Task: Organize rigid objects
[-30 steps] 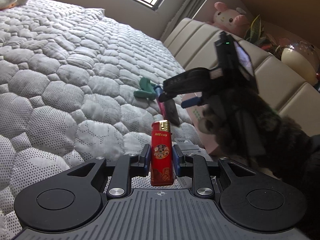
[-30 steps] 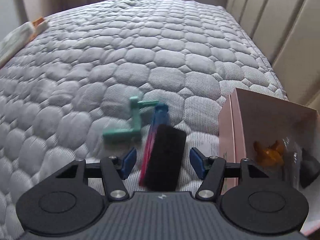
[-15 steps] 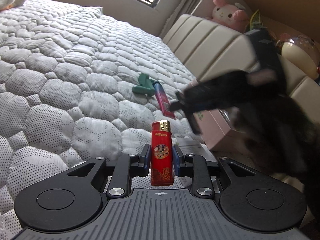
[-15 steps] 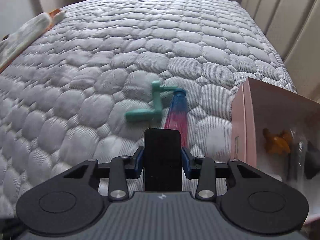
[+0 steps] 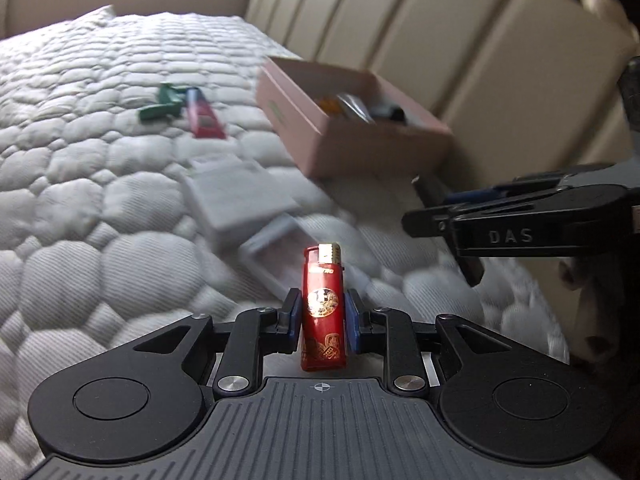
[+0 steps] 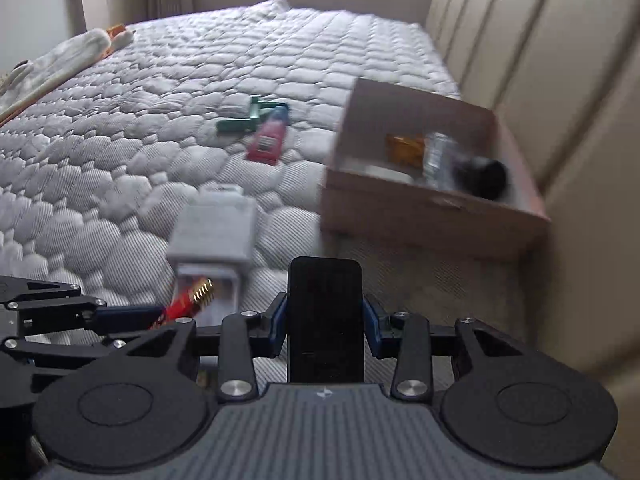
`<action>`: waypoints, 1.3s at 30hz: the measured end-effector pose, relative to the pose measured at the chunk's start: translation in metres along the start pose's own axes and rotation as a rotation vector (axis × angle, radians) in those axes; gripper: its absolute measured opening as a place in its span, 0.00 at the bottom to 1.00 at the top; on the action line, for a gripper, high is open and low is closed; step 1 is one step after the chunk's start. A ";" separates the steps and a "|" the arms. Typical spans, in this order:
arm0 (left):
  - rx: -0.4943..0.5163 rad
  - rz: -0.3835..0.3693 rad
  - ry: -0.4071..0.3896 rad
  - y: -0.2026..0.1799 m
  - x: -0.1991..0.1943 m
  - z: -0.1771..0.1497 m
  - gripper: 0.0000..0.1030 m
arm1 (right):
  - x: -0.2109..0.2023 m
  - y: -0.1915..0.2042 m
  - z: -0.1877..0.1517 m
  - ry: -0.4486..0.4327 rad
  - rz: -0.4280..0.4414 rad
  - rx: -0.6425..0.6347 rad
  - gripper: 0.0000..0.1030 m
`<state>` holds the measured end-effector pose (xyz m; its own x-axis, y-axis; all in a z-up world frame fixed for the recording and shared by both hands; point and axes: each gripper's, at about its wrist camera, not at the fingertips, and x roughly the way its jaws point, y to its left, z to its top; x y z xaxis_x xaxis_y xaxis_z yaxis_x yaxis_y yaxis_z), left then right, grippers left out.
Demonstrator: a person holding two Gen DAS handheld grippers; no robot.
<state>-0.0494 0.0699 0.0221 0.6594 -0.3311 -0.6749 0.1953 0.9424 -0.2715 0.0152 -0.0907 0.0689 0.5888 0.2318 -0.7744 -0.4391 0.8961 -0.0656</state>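
My left gripper (image 5: 322,320) is shut on a red lighter (image 5: 323,280), which stands upright between the pads. In the right wrist view my right gripper (image 6: 325,320) is shut on a flat black block (image 6: 325,292), held above the bed. The left gripper (image 6: 132,316) with the red lighter (image 6: 188,300) shows low at the left there. An open pink box (image 6: 420,216) sits against the headboard with an orange item (image 6: 404,148), a clear item and a black round item (image 6: 488,178) inside. A green crank-shaped piece (image 6: 240,120) and a pink-and-blue lighter (image 6: 270,140) lie on the quilt.
A white translucent case (image 6: 216,228) lies on the quilt just ahead of both grippers, with a clear tray (image 5: 276,256) beside it. The padded beige headboard (image 6: 540,60) rises on the right. A white soft toy (image 6: 60,64) lies at the bed's far left edge.
The right gripper shut on the black block, lifted it from beside the pink-and-blue lighter and drew back. The left gripper swung with the red lighter until the pink box and white case came into view.
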 end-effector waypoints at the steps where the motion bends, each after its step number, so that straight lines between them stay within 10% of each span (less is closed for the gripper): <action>1: 0.011 0.011 0.005 -0.007 -0.001 -0.001 0.25 | -0.005 -0.005 -0.009 -0.011 0.000 0.000 0.37; 13: 0.122 0.004 0.047 -0.070 0.002 0.034 0.25 | -0.037 -0.055 -0.085 -0.192 0.000 0.106 0.37; 21: 0.043 0.045 -0.135 -0.075 0.028 0.138 0.25 | -0.037 -0.060 -0.104 -0.264 0.039 0.086 0.37; 26: -0.058 0.128 -0.119 -0.053 0.094 0.189 0.25 | -0.035 -0.066 -0.108 -0.288 0.064 0.098 0.37; 32: -0.077 0.206 -0.103 -0.040 0.128 0.191 0.24 | -0.034 -0.068 -0.110 -0.289 0.080 0.098 0.37; 39: -0.032 0.156 -0.209 -0.025 0.051 0.149 0.25 | -0.027 -0.069 -0.096 -0.269 0.064 0.094 0.37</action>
<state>0.0876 0.0365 0.0971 0.8158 -0.1622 -0.5551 0.0592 0.9782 -0.1989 -0.0358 -0.1947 0.0343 0.7263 0.3699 -0.5794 -0.4239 0.9045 0.0462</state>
